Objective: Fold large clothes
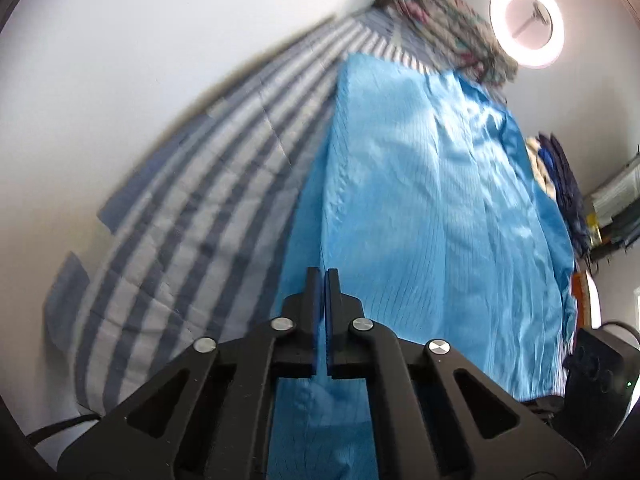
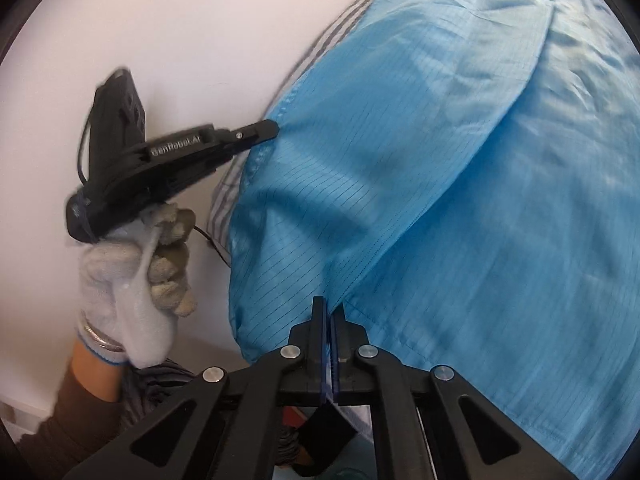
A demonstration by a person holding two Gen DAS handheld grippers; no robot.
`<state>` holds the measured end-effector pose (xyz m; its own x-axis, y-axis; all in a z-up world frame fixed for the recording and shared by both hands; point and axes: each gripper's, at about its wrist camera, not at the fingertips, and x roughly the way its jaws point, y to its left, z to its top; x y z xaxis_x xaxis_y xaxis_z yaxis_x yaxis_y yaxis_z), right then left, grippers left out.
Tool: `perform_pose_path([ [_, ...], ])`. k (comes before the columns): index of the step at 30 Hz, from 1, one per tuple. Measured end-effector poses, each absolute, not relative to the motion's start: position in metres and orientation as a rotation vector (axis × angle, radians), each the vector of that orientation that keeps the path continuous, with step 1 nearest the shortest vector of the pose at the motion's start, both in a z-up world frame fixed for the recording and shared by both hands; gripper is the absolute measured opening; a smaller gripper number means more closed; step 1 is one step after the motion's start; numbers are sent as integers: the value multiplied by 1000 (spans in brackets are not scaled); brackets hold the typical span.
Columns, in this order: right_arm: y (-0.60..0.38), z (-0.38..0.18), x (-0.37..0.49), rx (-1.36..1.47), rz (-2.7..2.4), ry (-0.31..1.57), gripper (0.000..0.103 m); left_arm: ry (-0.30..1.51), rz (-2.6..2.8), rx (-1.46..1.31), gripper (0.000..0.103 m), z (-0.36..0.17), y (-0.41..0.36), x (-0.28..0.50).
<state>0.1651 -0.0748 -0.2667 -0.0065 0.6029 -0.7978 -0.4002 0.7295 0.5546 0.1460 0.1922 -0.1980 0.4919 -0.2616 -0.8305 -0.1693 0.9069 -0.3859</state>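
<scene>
Only right view shows gloved hand (image 2: 136, 276), left gripper (image 2: 268, 130) pinching blue garment (image 2: 460, 200)

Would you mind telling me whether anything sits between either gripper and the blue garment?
Nothing visible does. The left gripper and the right gripper are each already shut on an edge of the blue garment, which lies spread over the striped bedsheet. The only nearby item, a patterned bundle, sits at the bed's far end.

Both wrist views look closely along the blue garment (image 1: 432, 200).
</scene>
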Motion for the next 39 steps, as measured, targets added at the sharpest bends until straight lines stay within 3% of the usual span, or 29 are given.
perform_pose_path([
  [2, -72, -268, 162, 132, 770, 1385, 0, 1085, -48, -451, 7, -201, 191, 144],
  [4, -78, -263, 157, 89, 762, 1379, 0, 1063, -23, -455, 40, -198, 195, 139],
  [6, -82, -253, 154, 72, 768, 1366, 8, 1049, -29, -468, 45, -197, 200, 132],
  [8, -86, -239, 154, 81, 775, 1343, 21, 1070, -45, -484, 45, -201, 201, 129],
  [13, -89, -212, 163, 74, 765, 1231, 22, 1114, -57, -500, 45, -216, 200, 121],
  [18, -69, -235, 185, 1, 677, 1188, 22, 1104, -75, -543, 45, -219, 203, 116],
  [20, -66, -250, 202, 34, 668, 1221, 21, 1093, -85, -556, 30, -219, 206, 115],
  [21, -62, -260, 210, 51, 668, 1234, 20, 1094, -93, -559, 12, -219, 207, 115],
  [24, -42, -270, 216, 49, 680, 1208, 20, 1063, -93, -570, 5, -213, 211, 113],
  [30, -22, -250, 215, -32, 727, 1186, 20, 1052, -125, -625, 5, -207, 218, 111],
  [32, -28, -237, 222, -24, 716, 1154, 20, 1056, -133, -635, 16, -209, 217, 111],
  [33, -31, -232, 228, -9, 703, 1143, 20, 1063, -130, -635, 32, -210, 216, 111],
  [34, -34, -229, 235, 2, 690, 1135, 20, 1073, -121, -633, 41, -213, 216, 112],
  [38, -28, -231, 259, 22, 660, 1127, 20, 1089, -104, -629, 39, -221, 213, 116],
  [39, -29, -229, 264, 16, 645, 1122, 20, 1089, -99, -624, 29, -222, 213, 115],
])
